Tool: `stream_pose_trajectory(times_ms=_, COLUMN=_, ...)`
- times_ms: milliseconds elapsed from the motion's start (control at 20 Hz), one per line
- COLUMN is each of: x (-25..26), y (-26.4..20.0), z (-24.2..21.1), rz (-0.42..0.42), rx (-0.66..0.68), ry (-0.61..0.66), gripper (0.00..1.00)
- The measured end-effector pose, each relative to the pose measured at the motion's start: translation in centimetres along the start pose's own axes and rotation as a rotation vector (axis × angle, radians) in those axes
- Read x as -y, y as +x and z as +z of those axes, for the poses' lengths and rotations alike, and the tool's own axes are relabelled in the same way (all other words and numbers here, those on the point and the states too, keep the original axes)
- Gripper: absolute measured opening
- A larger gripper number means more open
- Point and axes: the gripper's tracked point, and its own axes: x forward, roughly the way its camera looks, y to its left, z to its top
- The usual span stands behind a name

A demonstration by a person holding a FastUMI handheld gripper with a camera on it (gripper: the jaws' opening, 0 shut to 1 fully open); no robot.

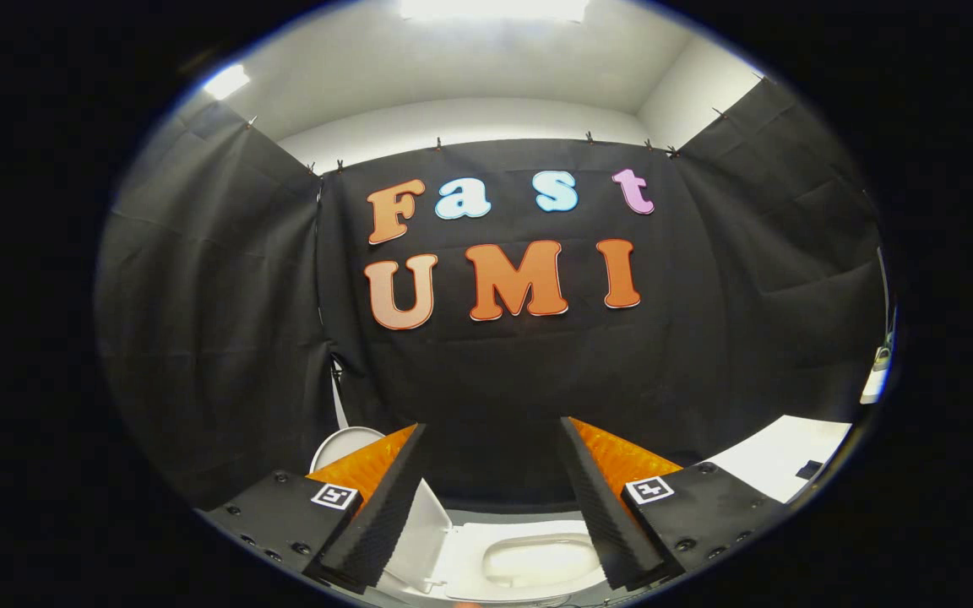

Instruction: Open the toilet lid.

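Black cloth (225, 338) hangs from clips as the booth's wall on three sides, with a plain white ceiling (470, 76) and its bright lights above; the drape closes the space off so the fixture below stands apart from the room. Low down, beyond the fingers, sits the white ceramic toilet (529, 557), its oval bowl exposed between and just past the fingertips. The white rounded plastic toilet lid (351, 443) stands tilted up at the left, behind the left finger, leaning toward the cloth, which suggests the opening is largely or wholly done. A white flat surface (790, 464) lies off to the right. The hand-held gripper (493, 507) is released: its two fingers are spread wide, well apart, gripping nothing and touching nothing that can be seen.
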Motion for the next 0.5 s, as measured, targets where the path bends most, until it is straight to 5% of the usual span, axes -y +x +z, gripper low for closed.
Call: stream_pose_trajectory(times_ms=500, x=-0.29, y=0.19, z=-0.23, rz=0.005, rx=-0.007, ry=0.000, gripper=0.99)
